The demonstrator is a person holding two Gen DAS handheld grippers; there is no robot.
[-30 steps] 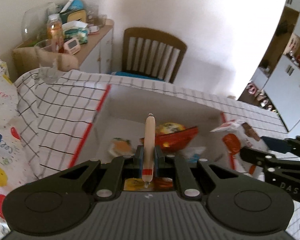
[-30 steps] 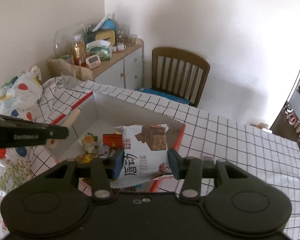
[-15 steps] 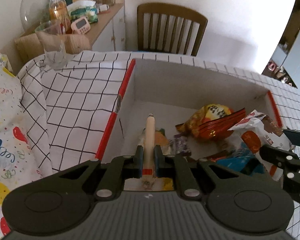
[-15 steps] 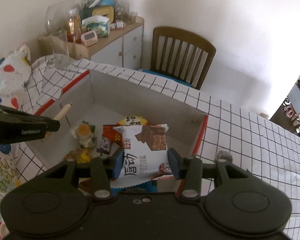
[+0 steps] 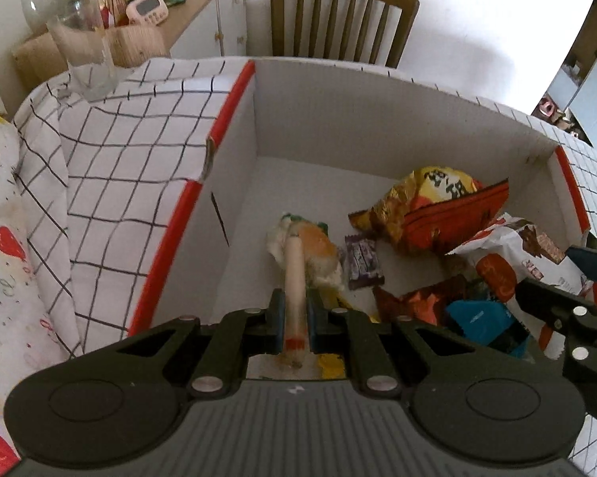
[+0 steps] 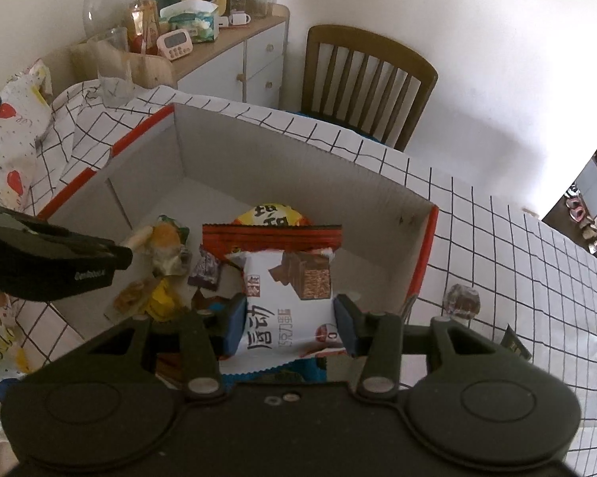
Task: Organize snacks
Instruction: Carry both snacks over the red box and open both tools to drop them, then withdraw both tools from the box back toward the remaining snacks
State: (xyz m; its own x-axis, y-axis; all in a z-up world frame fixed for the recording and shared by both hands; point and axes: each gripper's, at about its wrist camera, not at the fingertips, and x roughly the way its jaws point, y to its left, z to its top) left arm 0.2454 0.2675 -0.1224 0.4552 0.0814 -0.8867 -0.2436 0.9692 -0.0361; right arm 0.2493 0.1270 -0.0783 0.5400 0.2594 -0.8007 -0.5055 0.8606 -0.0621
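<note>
Now, sausage stick [image 5: 294, 278] clamped in left hand-held gripper [image 5: 294, 318], wafer packet [image 6: 288, 302] in right [image 6: 288, 318], above box [image 6: 298, 151]

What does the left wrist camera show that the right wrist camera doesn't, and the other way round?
Only the left wrist view shows the left tool shut on the thin sausage stick, seen along its length, and a blue packet in the box. Only the right wrist view shows the right tool gripping the white wafer packet, plus a small wrapped candy on the tablecloth outside the box. Both show the box, the yellow bag, the purple candy and the chair.
</note>
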